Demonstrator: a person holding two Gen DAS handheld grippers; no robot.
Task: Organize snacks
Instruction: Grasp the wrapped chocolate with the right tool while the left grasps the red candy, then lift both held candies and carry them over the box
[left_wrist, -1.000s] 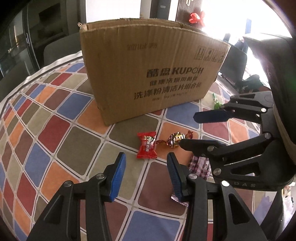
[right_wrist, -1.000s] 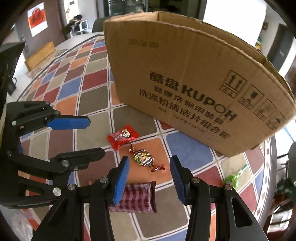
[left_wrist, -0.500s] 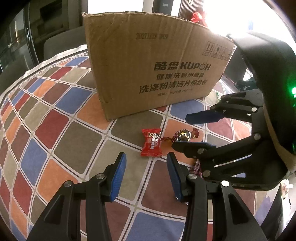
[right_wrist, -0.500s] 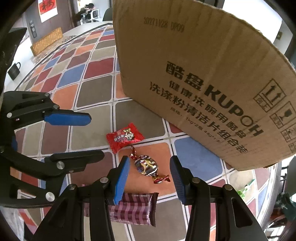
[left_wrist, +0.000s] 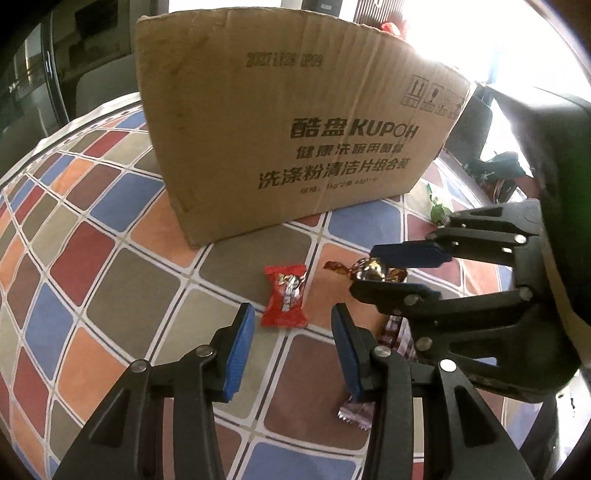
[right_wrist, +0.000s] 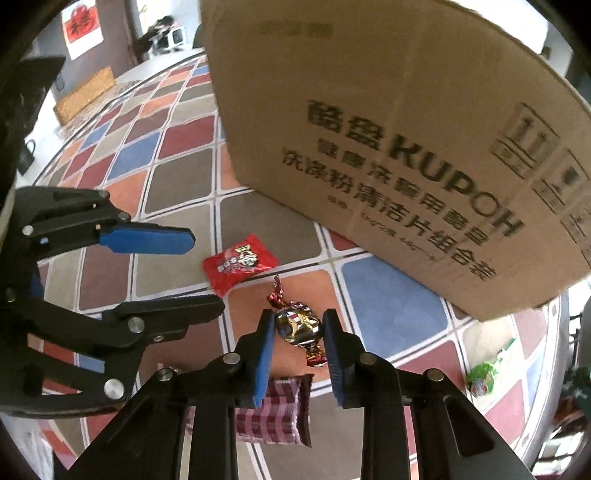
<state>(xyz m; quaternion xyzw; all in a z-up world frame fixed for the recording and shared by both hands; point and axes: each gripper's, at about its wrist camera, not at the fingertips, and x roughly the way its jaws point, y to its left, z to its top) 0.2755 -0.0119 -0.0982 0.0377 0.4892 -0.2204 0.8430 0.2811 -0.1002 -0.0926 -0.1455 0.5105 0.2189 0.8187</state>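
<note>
A red candy packet (left_wrist: 285, 295) (right_wrist: 239, 263) lies on the checkered tablecloth in front of a tall cardboard box (left_wrist: 288, 133) (right_wrist: 399, 140). My left gripper (left_wrist: 291, 332) is open, its blue pads just short of the red packet. A foil twist-wrapped candy (right_wrist: 297, 326) (left_wrist: 369, 269) sits between the pads of my right gripper (right_wrist: 297, 328) (left_wrist: 399, 269), which has narrowed around it and touches or nearly touches it. A plaid packet (right_wrist: 273, 417) lies under the right gripper.
A green wrapped candy (right_wrist: 482, 376) (left_wrist: 437, 212) lies at the right near the table's edge. A silvery-purple wrapper (left_wrist: 356, 411) shows beneath the left gripper's right finger. Chairs and room furniture stand beyond the table.
Both grippers moved forward and lower toward the candies. The right gripper's jaws narrowed around the foil candy. The left gripper came close to the red packet, still open.
</note>
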